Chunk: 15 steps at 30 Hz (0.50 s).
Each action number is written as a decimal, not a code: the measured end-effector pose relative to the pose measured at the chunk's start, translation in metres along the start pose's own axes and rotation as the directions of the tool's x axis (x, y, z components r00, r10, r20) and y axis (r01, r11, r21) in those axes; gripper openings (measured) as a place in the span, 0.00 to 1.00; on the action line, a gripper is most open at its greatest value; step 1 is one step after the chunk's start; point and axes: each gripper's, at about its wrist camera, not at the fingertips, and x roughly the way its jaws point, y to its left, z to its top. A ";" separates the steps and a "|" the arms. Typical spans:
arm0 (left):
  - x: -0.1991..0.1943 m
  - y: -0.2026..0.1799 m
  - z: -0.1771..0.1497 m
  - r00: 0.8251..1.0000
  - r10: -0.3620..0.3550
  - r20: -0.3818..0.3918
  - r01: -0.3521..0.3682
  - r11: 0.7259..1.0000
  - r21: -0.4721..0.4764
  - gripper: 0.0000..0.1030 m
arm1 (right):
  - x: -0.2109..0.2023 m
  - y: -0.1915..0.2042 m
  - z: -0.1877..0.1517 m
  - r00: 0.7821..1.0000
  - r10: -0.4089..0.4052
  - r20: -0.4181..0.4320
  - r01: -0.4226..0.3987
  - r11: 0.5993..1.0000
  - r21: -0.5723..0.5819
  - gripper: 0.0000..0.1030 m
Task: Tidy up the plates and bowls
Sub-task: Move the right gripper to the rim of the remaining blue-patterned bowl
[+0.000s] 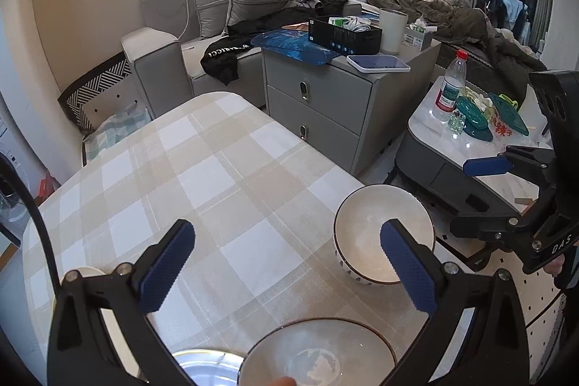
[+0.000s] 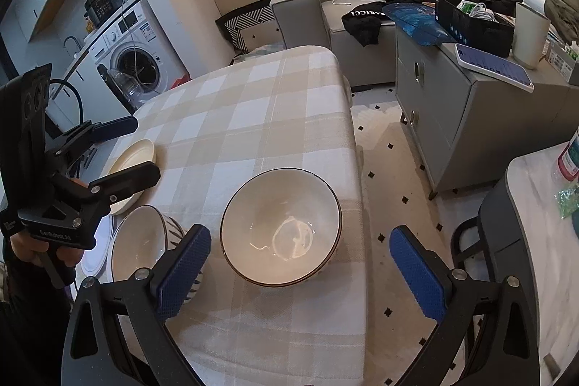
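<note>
- Right gripper (image 2: pixel 300 272): jaws wide, holding nothing, hovering over the table edge with the big bowl (image 2: pixel 280 228) sitting between and just ahead of the blue pads (image 2: pixel 182 272).
- Left gripper (image 1: pixel 286 266): jaws wide too, empty; the same tool shows from the side in the right wrist view, raised above the table's left side.
- Big bowl: upright on the checked tablecloth (image 2: pixel 253 104), near the right table edge, white residue inside, dark rim.
- Patterned bowl (image 2: pixel 143 243): upright, just left of the big bowl, close but I can't tell if touching; partly hidden behind the right tool's left pad.
- Cream plate (image 2: pixel 132 165): flat at the left table edge, under the left tool; another white plate (image 2: pixel 97 255) peeks out beside the patterned bowl.
- Step, my read: pre-grasp, nothing lifted, dishes unstacked.
- Next move likely calls for lowering one pad inside the big bowl's rim, one outside, pinching the wall, then nesting bowl with bowl; glazed rim may slip, edge is close.
</note>
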 end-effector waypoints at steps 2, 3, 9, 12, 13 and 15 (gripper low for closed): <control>0.007 0.001 0.005 1.000 0.004 -0.013 -0.004 1.000 0.019 1.00 | 0.004 -0.002 0.001 1.000 -0.003 -0.006 0.003 1.000 0.002 0.98; 0.010 0.001 0.007 1.000 0.006 -0.022 -0.005 1.000 0.031 1.00 | 0.006 -0.002 0.002 1.000 -0.005 -0.009 0.005 1.000 0.002 0.98; 0.035 0.000 0.018 0.996 -0.041 -0.083 0.048 0.995 0.087 1.00 | 0.018 -0.005 0.004 0.999 -0.028 -0.033 0.028 1.000 0.005 0.98; 0.048 -0.004 0.023 0.993 -0.046 -0.112 0.059 0.991 0.122 1.00 | 0.022 -0.011 0.005 0.999 -0.034 -0.041 0.035 0.999 0.019 0.98; 0.052 -0.005 0.024 0.991 -0.050 -0.124 0.067 0.989 0.133 1.00 | 0.024 -0.012 0.005 0.998 -0.036 -0.044 0.037 0.999 0.022 0.98; 0.059 -0.008 0.025 0.988 -0.062 -0.142 0.083 0.986 0.145 1.00 | 0.027 -0.015 0.005 0.998 -0.039 -0.052 0.041 0.999 0.024 0.98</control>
